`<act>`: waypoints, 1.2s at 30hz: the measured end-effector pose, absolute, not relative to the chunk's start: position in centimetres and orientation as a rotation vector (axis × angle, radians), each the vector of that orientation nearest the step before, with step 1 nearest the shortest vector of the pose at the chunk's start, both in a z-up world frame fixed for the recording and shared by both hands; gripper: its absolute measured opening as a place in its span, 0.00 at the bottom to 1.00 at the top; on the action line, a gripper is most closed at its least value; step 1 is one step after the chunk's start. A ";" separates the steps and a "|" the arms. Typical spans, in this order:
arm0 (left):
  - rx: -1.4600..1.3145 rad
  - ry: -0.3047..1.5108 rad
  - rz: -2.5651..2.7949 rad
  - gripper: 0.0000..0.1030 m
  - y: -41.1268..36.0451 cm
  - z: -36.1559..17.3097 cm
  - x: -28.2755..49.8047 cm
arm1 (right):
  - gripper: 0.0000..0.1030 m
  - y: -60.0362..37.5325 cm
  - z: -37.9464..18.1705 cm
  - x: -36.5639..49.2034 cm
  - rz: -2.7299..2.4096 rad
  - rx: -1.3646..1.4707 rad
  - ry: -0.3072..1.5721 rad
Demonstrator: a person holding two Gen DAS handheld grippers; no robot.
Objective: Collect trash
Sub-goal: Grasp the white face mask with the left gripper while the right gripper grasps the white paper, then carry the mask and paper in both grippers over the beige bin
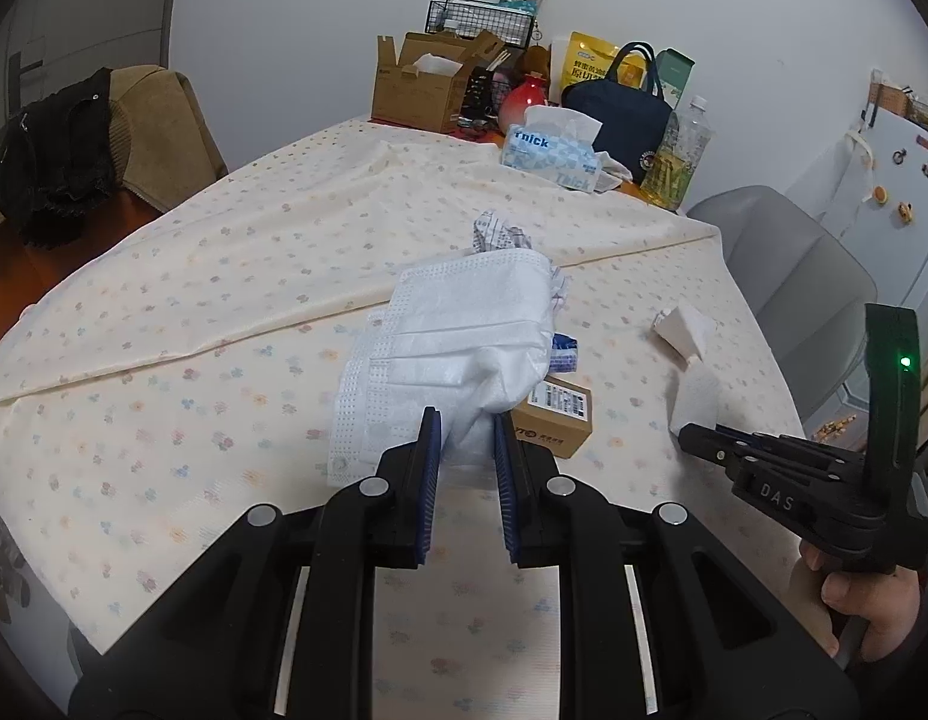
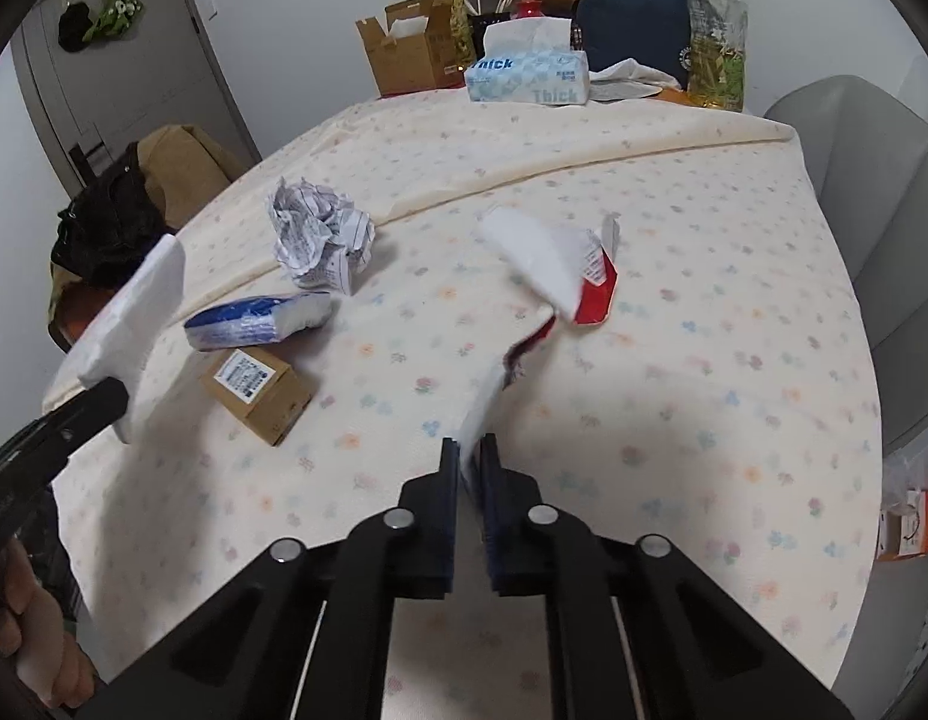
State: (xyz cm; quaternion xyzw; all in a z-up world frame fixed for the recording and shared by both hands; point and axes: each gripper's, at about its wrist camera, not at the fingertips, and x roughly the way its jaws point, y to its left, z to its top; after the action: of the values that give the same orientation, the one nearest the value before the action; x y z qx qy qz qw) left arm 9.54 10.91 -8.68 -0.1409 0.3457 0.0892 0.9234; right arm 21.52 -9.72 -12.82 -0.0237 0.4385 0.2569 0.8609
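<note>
- The left gripper (image 1: 467, 420) is pinching a white plastic bag (image 1: 458, 330), which hangs folded above the near middle of the table; judged from the task, this is the sack the trash goes into, and its mouth is not visibly open.
- The right gripper (image 2: 470, 450) has its jaws pressed together on the near end of a torn white-and-red wrapper (image 2: 554, 276); the wrapper trails away from the pads, its far end blurred, and I cannot tell whether that end touches the cloth.
- Trash left on the floral tablecloth (image 2: 704, 360): a crumpled printed paper (image 2: 320, 240) far left, a blue-and-white packet (image 2: 260, 318) just nearer, and a small cardboard box (image 2: 260, 390) nearest, all well to the left of the wrapper.
- The step in hand looks like carrying the wrapper to the bag. To do it well:
  - lift until the trailing end hangs free, so it drags nothing along;
  - move left toward the bag, passing above the box and the packet;
  - the bag's opening must be found first; held by one pinch it may stay shut, so the left hand should tilt it or let it sag open;
  - let go only when the wrapper is inside the mouth.
- Far on the table stand a tissue box (image 2: 527, 75), a dark blue bag (image 2: 632, 24) and a bottle (image 2: 716, 36); these look like household things, best left alone.
</note>
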 end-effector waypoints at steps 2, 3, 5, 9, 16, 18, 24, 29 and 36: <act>-0.286 0.706 0.173 0.18 10.4 -8.5 9.6 | 0.07 -10.5 -12.4 20.8 0.546 -0.030 0.912; -0.284 0.706 0.167 0.18 10.2 -8.5 9.7 | 0.07 -10.9 -12.3 20.5 0.546 -0.019 0.910; -0.274 0.706 0.150 0.18 9.4 -8.4 9.8 | 0.07 -11.9 -11.9 19.8 0.547 0.007 0.904; -0.260 0.702 0.104 0.18 7.4 -8.1 10.0 | 0.07 -14.4 -10.9 18.1 0.542 0.051 0.878; -0.220 0.695 0.002 0.18 3.1 -7.3 10.5 | 0.07 -20.5 -9.7 15.1 0.455 0.129 0.828; -0.199 0.694 -0.036 0.18 1.4 -7.1 10.8 | 0.07 -22.3 -9.5 14.5 0.428 0.145 0.817; -0.128 0.696 -0.174 0.18 -5.3 -7.0 12.1 | 0.08 -28.4 -9.8 13.2 0.319 0.196 0.810; -0.080 0.711 -0.288 0.18 -11.0 -6.9 13.0 | 0.08 -33.3 -10.1 11.9 0.229 0.230 0.801; -0.043 0.756 -0.392 0.18 -17.0 -7.7 14.4 | 0.08 -39.2 -11.2 10.4 0.121 0.289 0.797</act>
State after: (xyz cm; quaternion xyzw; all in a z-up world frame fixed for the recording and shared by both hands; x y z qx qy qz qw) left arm 14.39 -17.00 -7.65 -0.0209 0.3669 -0.1899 0.9104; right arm 10.40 -39.24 -11.19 0.1400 0.3863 0.0588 0.9098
